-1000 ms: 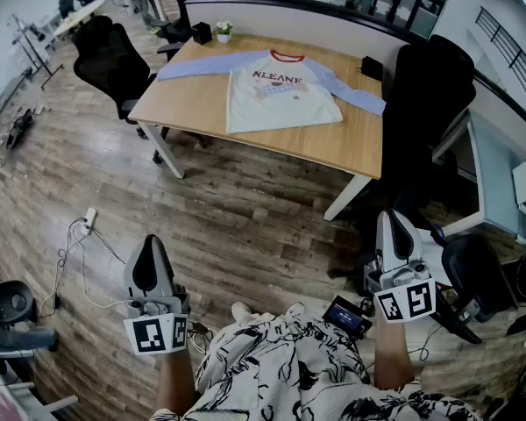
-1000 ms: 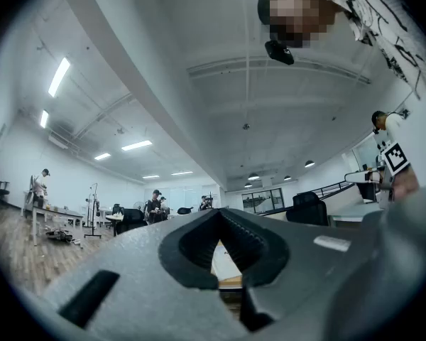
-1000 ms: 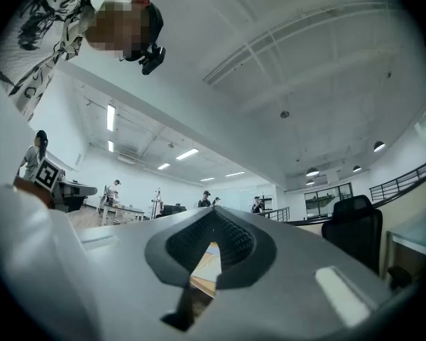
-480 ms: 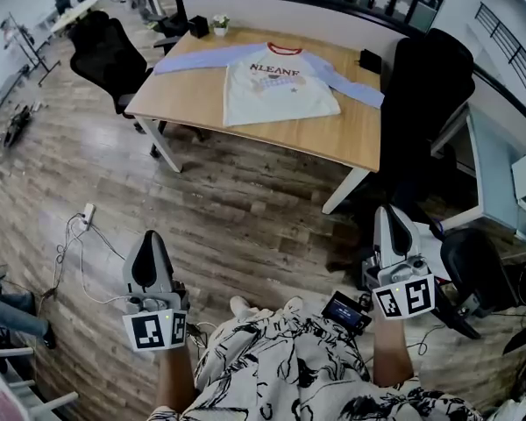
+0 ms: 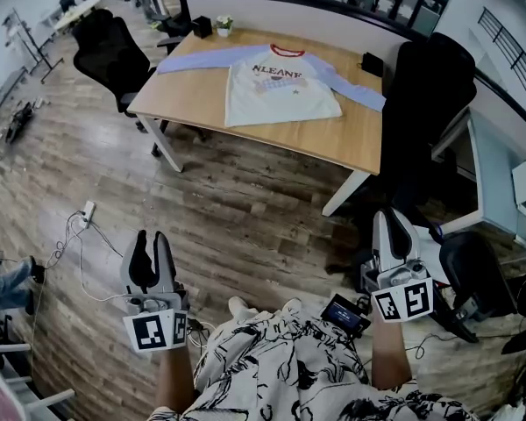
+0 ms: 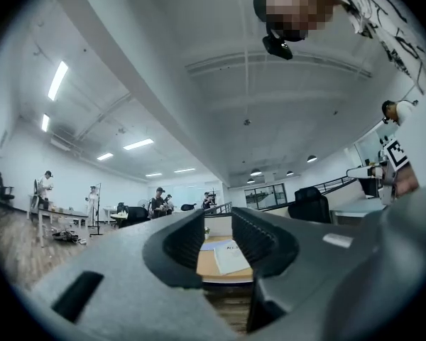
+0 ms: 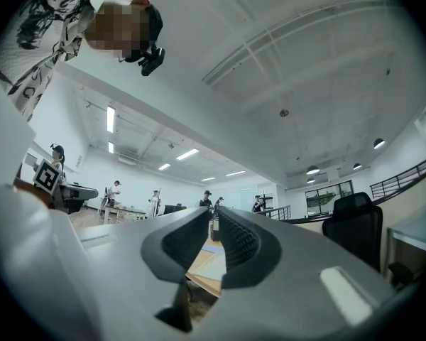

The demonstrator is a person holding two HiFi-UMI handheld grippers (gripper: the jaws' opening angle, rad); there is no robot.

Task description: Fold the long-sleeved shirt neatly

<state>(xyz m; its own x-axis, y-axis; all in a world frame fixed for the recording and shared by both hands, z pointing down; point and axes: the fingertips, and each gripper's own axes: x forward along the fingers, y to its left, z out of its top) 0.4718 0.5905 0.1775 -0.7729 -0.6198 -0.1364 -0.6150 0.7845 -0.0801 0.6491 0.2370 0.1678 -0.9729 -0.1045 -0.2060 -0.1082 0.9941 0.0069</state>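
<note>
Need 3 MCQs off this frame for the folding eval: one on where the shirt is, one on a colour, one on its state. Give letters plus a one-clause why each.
1. Where does the shirt lie?
A. on the floor
B. on the wooden table
C. draped over a chair

2. What colour are its sleeves?
A. pale blue
B. green
C. black

3. What state is the shirt in?
A. folded in half
B. bunched in a heap
C. spread flat, both sleeves out

Answers:
1 B: the head view shows it on the tabletop, collar toward the far edge.
2 A: both sleeves are pale blue against the white body.
3 C: the body lies flat with the print up and the sleeves stretched to either side, so no fold has been made yet.
</note>
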